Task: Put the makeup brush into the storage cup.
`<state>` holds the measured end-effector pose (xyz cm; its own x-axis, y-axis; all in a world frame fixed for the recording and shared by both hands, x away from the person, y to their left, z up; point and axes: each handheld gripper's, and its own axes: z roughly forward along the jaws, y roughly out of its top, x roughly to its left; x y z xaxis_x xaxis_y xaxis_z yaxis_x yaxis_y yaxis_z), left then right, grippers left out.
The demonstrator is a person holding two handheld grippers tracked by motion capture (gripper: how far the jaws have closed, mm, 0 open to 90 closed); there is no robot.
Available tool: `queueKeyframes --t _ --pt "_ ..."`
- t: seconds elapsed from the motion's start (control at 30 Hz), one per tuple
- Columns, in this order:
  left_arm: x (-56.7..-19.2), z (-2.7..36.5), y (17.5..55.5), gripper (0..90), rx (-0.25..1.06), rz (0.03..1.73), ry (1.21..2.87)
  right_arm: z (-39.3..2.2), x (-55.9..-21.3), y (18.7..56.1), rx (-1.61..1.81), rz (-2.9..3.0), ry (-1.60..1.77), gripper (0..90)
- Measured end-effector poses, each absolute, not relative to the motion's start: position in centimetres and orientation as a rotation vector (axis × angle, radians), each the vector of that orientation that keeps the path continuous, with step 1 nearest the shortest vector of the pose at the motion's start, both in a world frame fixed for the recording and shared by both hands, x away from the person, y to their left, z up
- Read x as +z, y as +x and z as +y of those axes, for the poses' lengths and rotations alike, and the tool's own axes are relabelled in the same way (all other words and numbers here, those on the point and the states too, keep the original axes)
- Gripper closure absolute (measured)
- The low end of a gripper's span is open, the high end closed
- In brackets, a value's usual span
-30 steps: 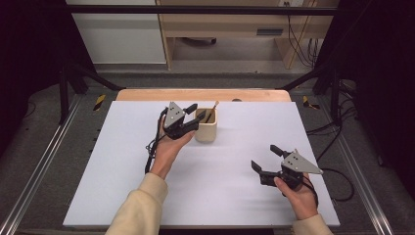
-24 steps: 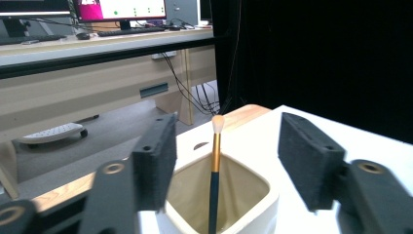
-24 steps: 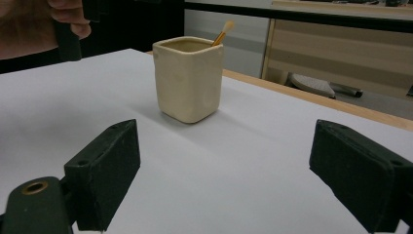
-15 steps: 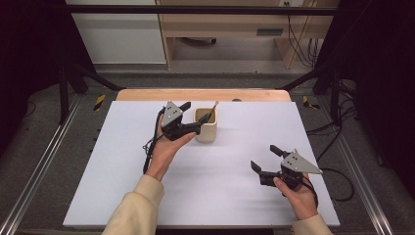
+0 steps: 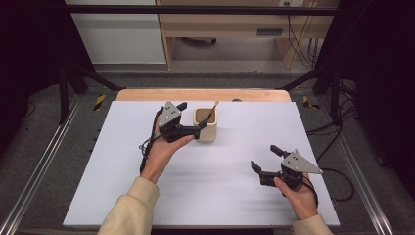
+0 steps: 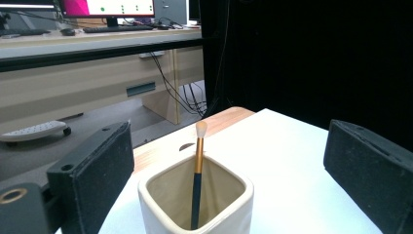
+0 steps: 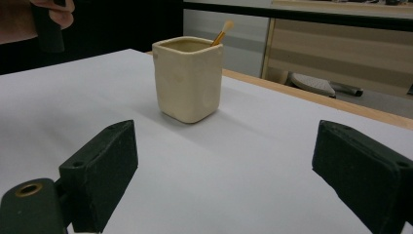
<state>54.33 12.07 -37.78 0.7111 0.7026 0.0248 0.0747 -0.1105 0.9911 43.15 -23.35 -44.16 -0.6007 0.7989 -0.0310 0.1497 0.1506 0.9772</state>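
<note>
My left gripper [image 5: 192, 119], fingers just spread apart, has released the brush [image 6: 197, 175] into the cup [image 5: 206, 125] at frame centre; next I'd back away, right gripper [image 5: 265, 159] idle with fingers apart.

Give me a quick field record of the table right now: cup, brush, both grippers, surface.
cup: cream square holder, upright on the white sheet
brush: makeup brush, standing in the cup, leaning, pale tip above the rim
left gripper: beside the cup, jaws have just been opening, now wide apart, either side of the cup, not pressing it
right gripper: open, nothing between its jaws, apart from the cup, toward the near right of the sheet
surface: white sheet over a wooden table
</note>
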Motion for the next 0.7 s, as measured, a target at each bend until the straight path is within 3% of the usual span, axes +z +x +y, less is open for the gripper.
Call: queueKeyframes --t 0.7 --pt "-37.0 14.2 52.7 2.5 0.613 0.605 1.613 -23.4 -44.2 43.1 1.478 1.868 0.901 9.2"
